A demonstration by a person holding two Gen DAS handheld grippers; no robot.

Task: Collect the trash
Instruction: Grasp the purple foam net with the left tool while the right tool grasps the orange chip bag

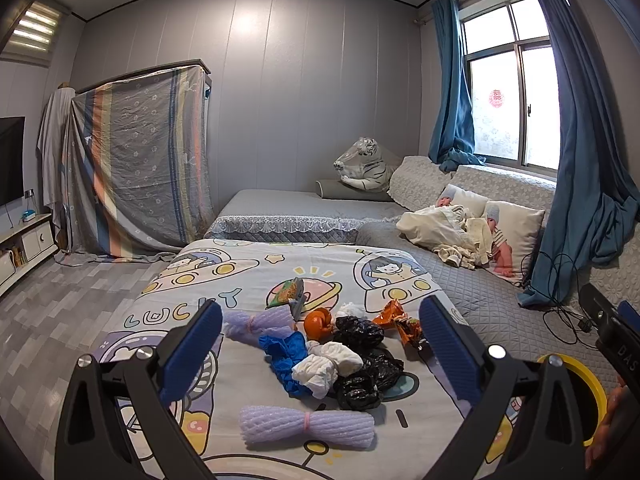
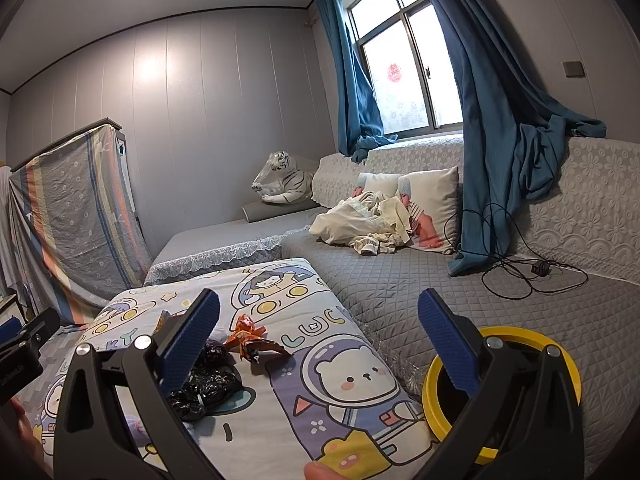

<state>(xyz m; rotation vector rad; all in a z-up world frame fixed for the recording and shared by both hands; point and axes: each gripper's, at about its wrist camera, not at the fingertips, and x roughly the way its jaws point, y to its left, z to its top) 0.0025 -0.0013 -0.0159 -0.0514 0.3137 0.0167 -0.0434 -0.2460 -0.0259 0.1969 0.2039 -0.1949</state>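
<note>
Trash lies in a heap on a cartoon-print cover (image 1: 248, 276): two purple foam nets (image 1: 308, 426), a blue glove (image 1: 286, 354), white crumpled paper (image 1: 328, 364), black plastic bags (image 1: 366, 372), an orange wrapper (image 1: 396, 320), an orange ball (image 1: 318, 322) and a green packet (image 1: 290, 292). My left gripper (image 1: 320, 356) hangs open above the heap, holding nothing. My right gripper (image 2: 320, 344) is open too, over the cover's right part, with the black bags (image 2: 204, 388) and orange wrapper (image 2: 252, 340) near its left finger. A yellow-rimmed bin (image 2: 560, 364) stands at the right.
A grey quilted sofa (image 2: 400, 280) runs behind and to the right, with pillows, a pile of cloth (image 2: 364, 224), a black cable (image 2: 520, 276) and a plush tiger (image 2: 284, 178). Blue curtains (image 2: 500, 120) hang at the window. Grey floor (image 1: 60, 312) lies left.
</note>
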